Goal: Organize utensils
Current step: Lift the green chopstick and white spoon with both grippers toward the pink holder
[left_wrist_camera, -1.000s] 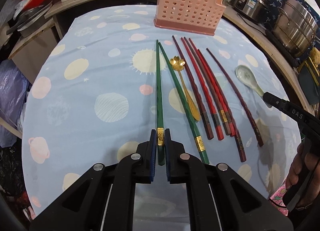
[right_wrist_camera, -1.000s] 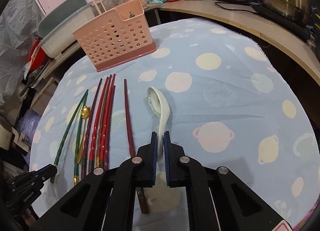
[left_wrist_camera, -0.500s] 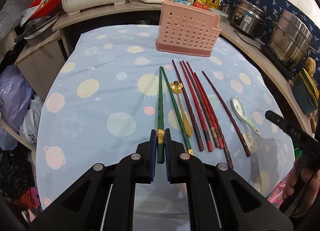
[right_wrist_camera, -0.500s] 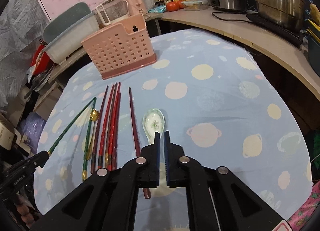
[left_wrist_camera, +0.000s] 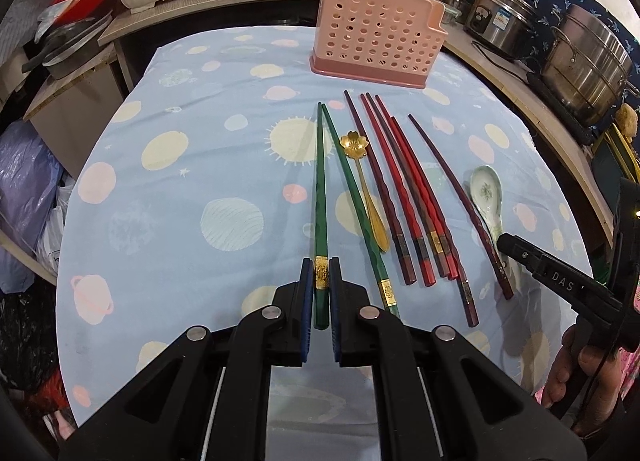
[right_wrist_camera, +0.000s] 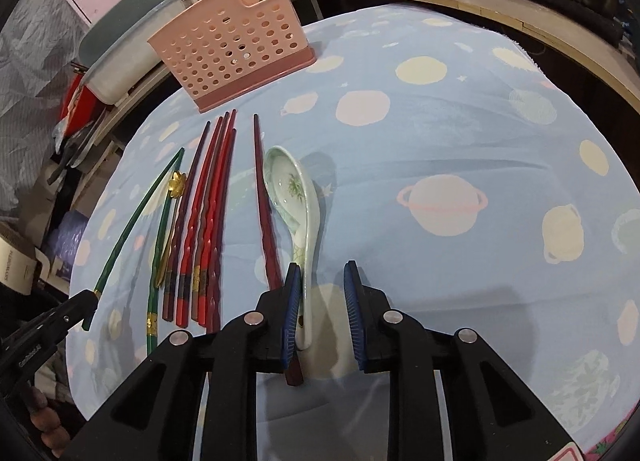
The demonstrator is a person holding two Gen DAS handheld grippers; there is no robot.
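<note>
On our left, the left hand-held gripper [left_wrist_camera: 321,293] is pinching the butt end of a green chopstick [left_wrist_camera: 320,197], its blue pads [left_wrist_camera: 306,301] pressed against the gold band there; the stick runs straight away from us over the bench [left_wrist_camera: 168,189], which is covered by a pale blue cloth printed with planets. A second green chopstick [left_wrist_camera: 356,213] lies just beside it, the two tips meeting at the far end. Next along sits a small gold spoon [left_wrist_camera: 362,181] with a flower-shaped bowl, then a tight bundle of red and dark-brown chopsticks [left_wrist_camera: 404,189], then one dark chopstick [left_wrist_camera: 460,205] lying apart from the bundle.

Our right hand-held gripper [right_wrist_camera: 322,301] has its jaws opening, and they straddle the handle of the white ceramic spoon [right_wrist_camera: 294,197]. The handle lies close against the left pad; whether it touches we cannot quite tell from this angle. The right pad stands clear of it. The spoon rests on the cloth, bowl up and pointing away, just beside the lone dark chopstick.

The pink perforated utensil basket [left_wrist_camera: 376,41] stands upright at the far edge of the cloth, beyond the chopstick tips. Steel pots [left_wrist_camera: 584,57] sit on the counter to the right.
</note>
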